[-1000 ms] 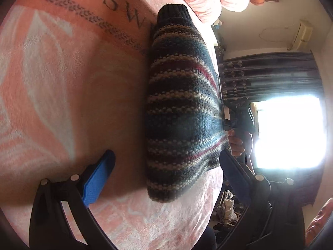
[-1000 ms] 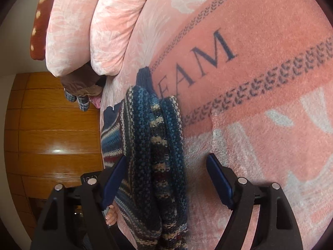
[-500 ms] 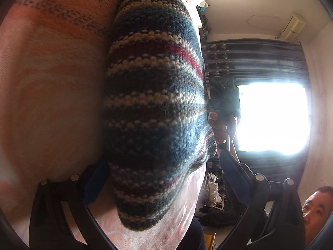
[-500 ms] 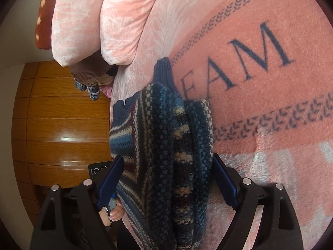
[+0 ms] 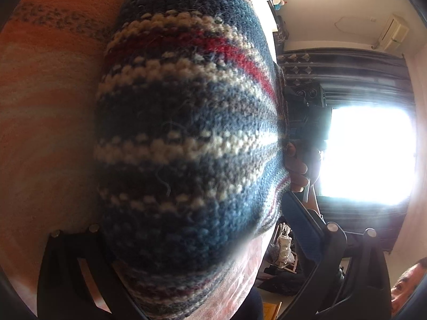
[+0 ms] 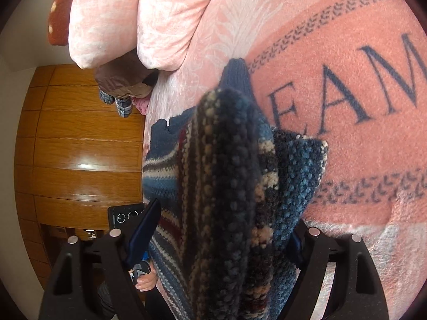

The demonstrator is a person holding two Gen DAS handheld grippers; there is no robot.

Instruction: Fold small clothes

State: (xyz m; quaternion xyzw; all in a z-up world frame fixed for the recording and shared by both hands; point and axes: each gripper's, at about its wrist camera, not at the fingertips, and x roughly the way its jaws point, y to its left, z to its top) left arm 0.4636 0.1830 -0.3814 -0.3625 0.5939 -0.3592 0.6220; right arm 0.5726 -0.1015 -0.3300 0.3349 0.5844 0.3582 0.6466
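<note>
A striped knit sweater [image 5: 186, 138] in blue, cream and red lies folded in a thick bundle on the pink blanket [image 5: 48, 112]. My left gripper [image 5: 213, 200] is open and straddles one end of it. Its left finger is hidden behind the knit; its right blue pad [image 5: 301, 226] stands just clear of the edge. In the right wrist view the sweater [image 6: 234, 186] shows its stacked layers edge-on. My right gripper [image 6: 224, 208] is open around that end, with the left pad [image 6: 144, 234] beside the knit and the right pad largely covered by it.
The blanket [image 6: 347, 53] carries dark lettering and a patterned band. Pink pillows [image 6: 128, 13] lie at the head of the bed, a wooden wardrobe [image 6: 80, 160] beside it. A bright window [image 5: 368, 152] with dark curtains is opposite. Hands [image 5: 296, 165] hold the grippers.
Both grippers have pushed forward onto the sweater. It lay ahead of the fingers a second ago and now sits between them, filling both views. The jaws have kept their width.
</note>
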